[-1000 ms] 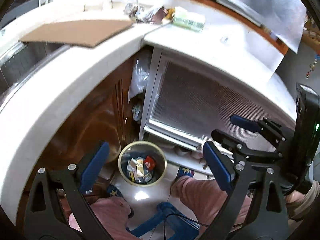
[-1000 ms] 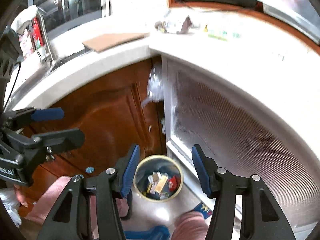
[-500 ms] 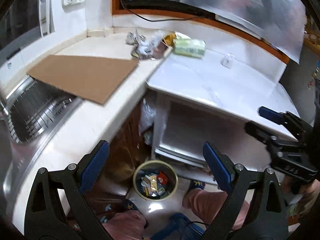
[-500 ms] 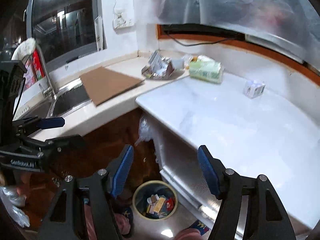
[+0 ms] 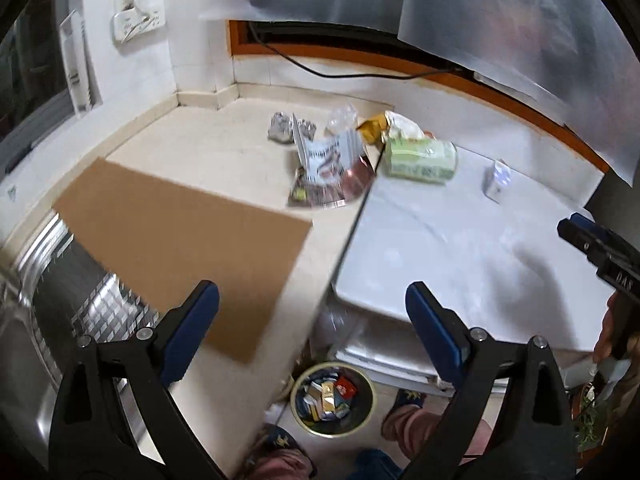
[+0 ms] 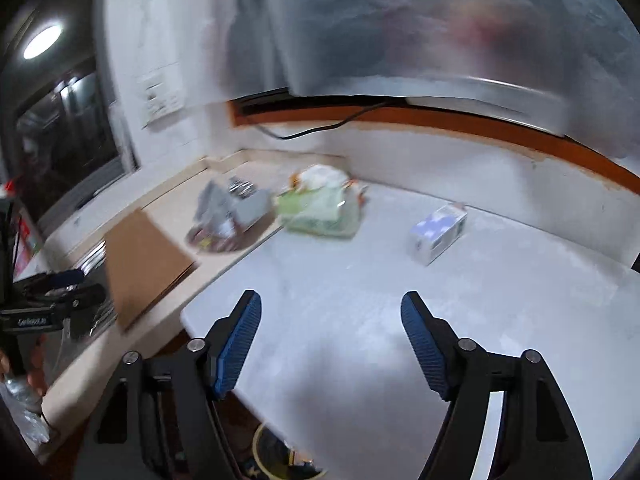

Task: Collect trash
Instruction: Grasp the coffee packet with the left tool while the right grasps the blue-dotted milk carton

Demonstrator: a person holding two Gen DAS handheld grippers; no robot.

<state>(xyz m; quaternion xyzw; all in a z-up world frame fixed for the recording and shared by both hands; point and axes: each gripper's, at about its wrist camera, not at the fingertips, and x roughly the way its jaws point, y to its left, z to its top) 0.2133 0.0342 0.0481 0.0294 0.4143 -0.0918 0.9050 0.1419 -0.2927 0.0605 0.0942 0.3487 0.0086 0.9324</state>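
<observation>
Blue-padded right tongs (image 6: 331,344) tilt downward over counter (image 6: 360,300), opening, nothing between.

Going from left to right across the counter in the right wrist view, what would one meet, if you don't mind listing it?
Cardboard sheet → crumpled wrappers → green tissue pack → small white box.

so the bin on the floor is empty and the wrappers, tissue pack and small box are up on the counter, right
Not quite: the bin on the floor already holds packets and wrappers, as the left wrist view shows. The wrappers, tissue pack and small box are indeed up on the counter.
</observation>
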